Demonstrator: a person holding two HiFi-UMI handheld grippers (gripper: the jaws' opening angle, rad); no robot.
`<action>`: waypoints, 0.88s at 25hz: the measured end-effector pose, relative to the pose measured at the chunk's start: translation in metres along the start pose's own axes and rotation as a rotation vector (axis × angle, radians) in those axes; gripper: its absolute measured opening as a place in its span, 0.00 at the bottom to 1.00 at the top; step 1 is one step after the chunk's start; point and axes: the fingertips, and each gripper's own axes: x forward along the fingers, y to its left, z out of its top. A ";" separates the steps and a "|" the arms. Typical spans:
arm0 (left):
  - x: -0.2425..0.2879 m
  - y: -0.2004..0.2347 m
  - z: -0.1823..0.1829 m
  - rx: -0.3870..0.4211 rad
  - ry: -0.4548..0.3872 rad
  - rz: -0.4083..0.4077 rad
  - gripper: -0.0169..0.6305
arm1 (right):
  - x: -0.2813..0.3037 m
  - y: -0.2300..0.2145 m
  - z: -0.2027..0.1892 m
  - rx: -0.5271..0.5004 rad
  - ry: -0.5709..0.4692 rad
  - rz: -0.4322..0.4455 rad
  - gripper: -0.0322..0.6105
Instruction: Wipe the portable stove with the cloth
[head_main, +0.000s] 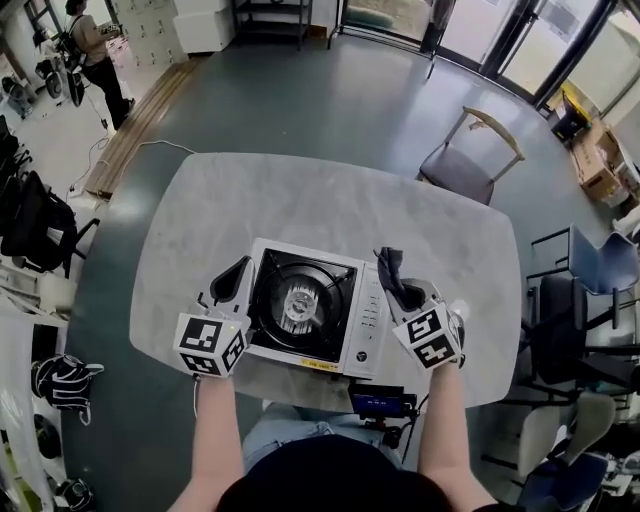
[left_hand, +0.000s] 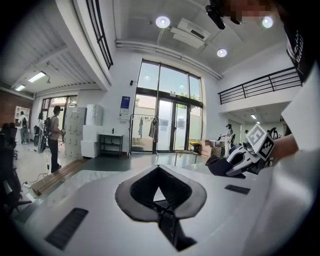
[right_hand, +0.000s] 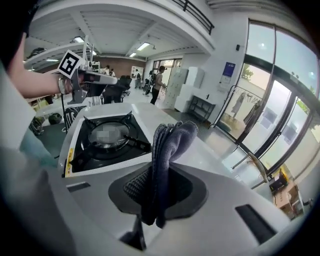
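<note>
A white portable stove (head_main: 362, 318) with a black burner well lies on the grey table (head_main: 300, 200) in front of me. My right gripper (head_main: 400, 290) is over the stove's right-hand control strip, shut on a dark grey cloth (head_main: 388, 265). The cloth (right_hand: 172, 137) sticks up between the jaws in the right gripper view, with the stove (right_hand: 107, 137) to its left. My left gripper (head_main: 232, 280) hovers at the stove's left edge, its jaws together with nothing between them. The left gripper view shows the right gripper (left_hand: 240, 159) and the cloth (left_hand: 216, 166) at the right.
A chair with wooden arms (head_main: 470, 160) stands at the table's far right, and a blue chair (head_main: 590, 265) to the right. A dark device (head_main: 380, 403) sits at the table's near edge. Black bags (head_main: 35, 220) lie left, and a person (head_main: 95, 50) stands far back.
</note>
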 end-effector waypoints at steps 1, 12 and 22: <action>0.004 0.003 -0.001 -0.005 0.005 0.012 0.04 | 0.006 -0.001 -0.003 -0.019 0.028 0.030 0.16; 0.028 0.012 -0.016 -0.015 0.063 0.056 0.04 | 0.047 -0.003 -0.017 -0.125 0.158 0.229 0.16; 0.021 0.006 -0.023 -0.009 0.085 0.021 0.04 | 0.050 0.002 -0.018 -0.170 0.186 0.273 0.16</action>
